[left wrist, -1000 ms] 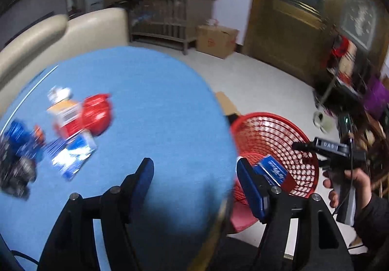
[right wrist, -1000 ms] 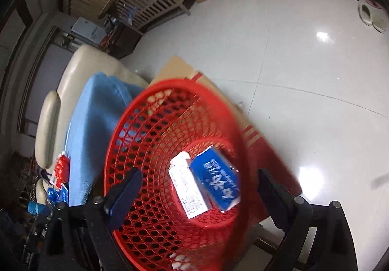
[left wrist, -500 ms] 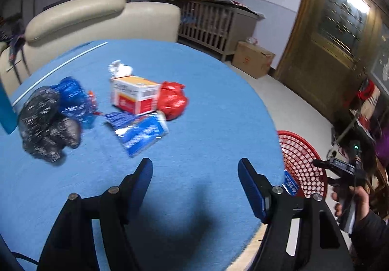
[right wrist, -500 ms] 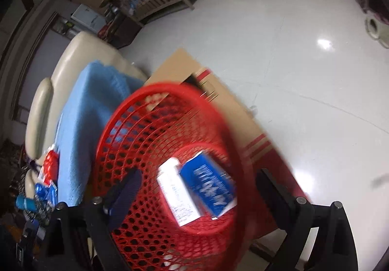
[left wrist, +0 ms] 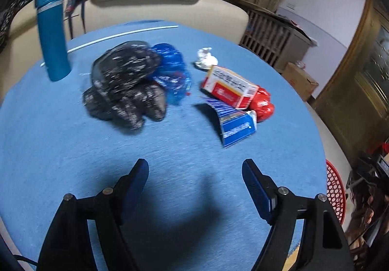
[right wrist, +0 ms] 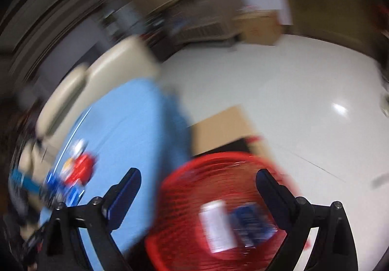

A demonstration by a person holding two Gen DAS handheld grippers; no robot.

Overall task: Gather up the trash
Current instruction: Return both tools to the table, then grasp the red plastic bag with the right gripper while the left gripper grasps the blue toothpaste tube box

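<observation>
Blue-padded black left gripper (left wrist: 194, 188) hangs over the near part of the round blue-clothed table (left wrist: 60, 149); its jaws have just been opening, stand wide, and nothing is between them. Beyond it, toward the right edge, lie a flat blue packet (left wrist: 237, 125), a red-and-white cardboard box (left wrist: 229, 87) and a red crumpled bag (left wrist: 263, 104), touching each other. At the middle sit a black plastic bag (left wrist: 126, 86) and a blue plastic bag (left wrist: 173, 71). The right gripper (right wrist: 198, 195), also wide and empty, hovers over the red mesh basket (right wrist: 184, 198) on the floor beside the table. Risk, I think: a flat packet can slip from the pads, or the tall blue bottle (left wrist: 52, 30) near the far left edge may be knocked.
</observation>
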